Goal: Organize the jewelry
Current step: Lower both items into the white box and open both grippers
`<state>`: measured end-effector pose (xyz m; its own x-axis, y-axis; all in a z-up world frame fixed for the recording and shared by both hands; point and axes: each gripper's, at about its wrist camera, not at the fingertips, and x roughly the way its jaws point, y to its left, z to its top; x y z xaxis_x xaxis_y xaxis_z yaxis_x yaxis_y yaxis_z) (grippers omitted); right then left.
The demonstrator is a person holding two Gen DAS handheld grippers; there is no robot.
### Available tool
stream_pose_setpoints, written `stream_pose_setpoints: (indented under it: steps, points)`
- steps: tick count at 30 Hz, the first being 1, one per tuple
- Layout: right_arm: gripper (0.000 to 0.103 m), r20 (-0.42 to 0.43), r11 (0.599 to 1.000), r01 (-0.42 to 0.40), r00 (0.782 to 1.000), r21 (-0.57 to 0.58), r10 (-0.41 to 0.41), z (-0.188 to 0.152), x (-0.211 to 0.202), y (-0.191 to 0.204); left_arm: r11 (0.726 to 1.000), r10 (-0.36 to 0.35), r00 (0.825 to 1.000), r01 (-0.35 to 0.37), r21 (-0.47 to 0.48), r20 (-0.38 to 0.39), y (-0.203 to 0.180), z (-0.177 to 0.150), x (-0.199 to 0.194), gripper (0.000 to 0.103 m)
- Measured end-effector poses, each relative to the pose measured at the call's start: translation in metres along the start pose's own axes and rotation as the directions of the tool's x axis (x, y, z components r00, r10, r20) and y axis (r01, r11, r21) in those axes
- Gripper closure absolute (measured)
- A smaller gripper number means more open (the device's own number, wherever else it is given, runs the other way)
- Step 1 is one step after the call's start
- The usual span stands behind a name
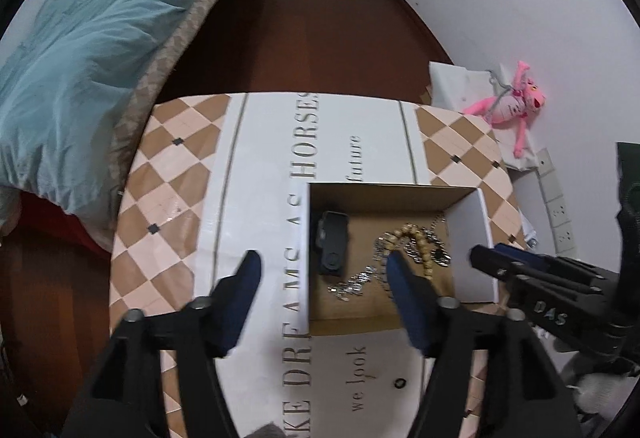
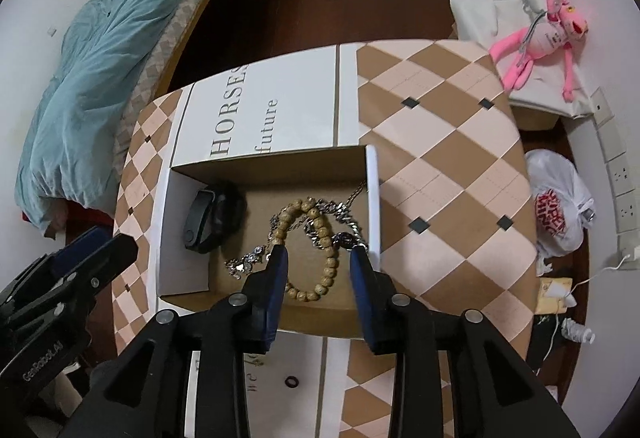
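Here, both tongs, left (image 1: 320, 266) and right (image 2: 319, 258), hover spread over the box (image 2: 372, 198) of jewelry.

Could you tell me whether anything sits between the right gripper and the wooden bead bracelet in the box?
Nothing visible does. The right gripper hangs open over the open-topped box, its fingers either side of the wooden bead bracelet. A silver chain lies tangled against the beads.
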<state>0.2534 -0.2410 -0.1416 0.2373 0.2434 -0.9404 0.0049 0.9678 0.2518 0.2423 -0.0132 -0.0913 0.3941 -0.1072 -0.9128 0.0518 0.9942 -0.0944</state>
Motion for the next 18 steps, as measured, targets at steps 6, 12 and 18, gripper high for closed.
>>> stream_pose_setpoints:
  steps: [6,12,18]
  points:
    - [0.054,0.069,0.994,0.098,0.993,-0.051,-0.095,-0.008,-0.013,0.009,0.998,0.068,0.997,-0.068,-0.004,0.041,0.006,-0.01,-0.004,0.011]
    - [0.02,0.118,0.973,0.218,0.971,-0.076,-0.208,-0.024,-0.02,0.014,0.994,0.104,0.991,-0.105,0.004,0.081,0.009,-0.022,-0.008,0.002]
    - [0.001,0.161,0.958,0.274,0.952,-0.078,-0.259,-0.039,-0.032,0.017,0.99,0.142,0.981,-0.144,0.0,0.13,0.01,-0.03,-0.023,0.002]
